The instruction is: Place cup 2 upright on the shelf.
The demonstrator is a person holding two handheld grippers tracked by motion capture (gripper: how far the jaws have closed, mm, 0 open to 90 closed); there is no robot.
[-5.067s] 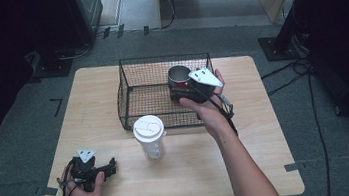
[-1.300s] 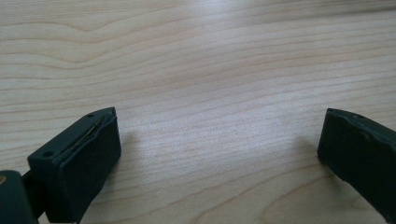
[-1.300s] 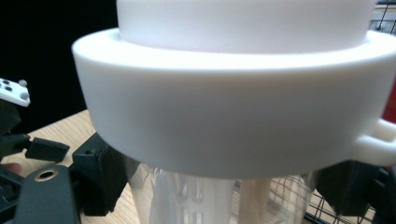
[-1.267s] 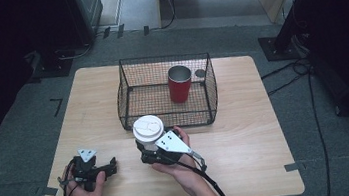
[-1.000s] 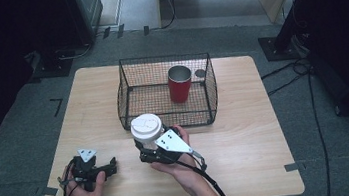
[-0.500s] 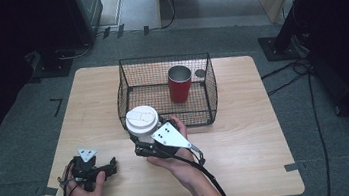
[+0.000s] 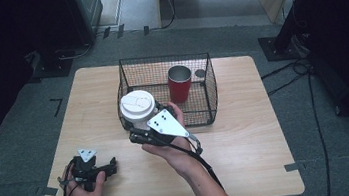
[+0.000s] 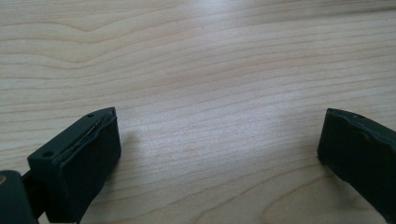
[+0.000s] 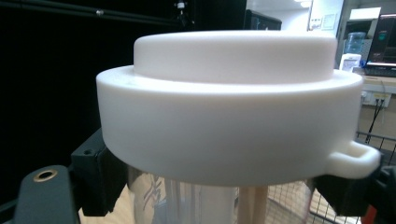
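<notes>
- A clear cup with a thick white lid [image 7: 137, 106], upright, held off the table at the near left edge of the wire basket [image 7: 208, 94].
- A red cup [image 7: 179, 82], upright and open-topped, stands inside the basket.

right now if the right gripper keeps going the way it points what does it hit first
Probably the near wall of the wire basket. The right gripper, shut on the white-lidded cup, points up-left toward the basket's near-left corner. Since the cup looks lifted, it might clear the rim; depth is unclear.
</notes>
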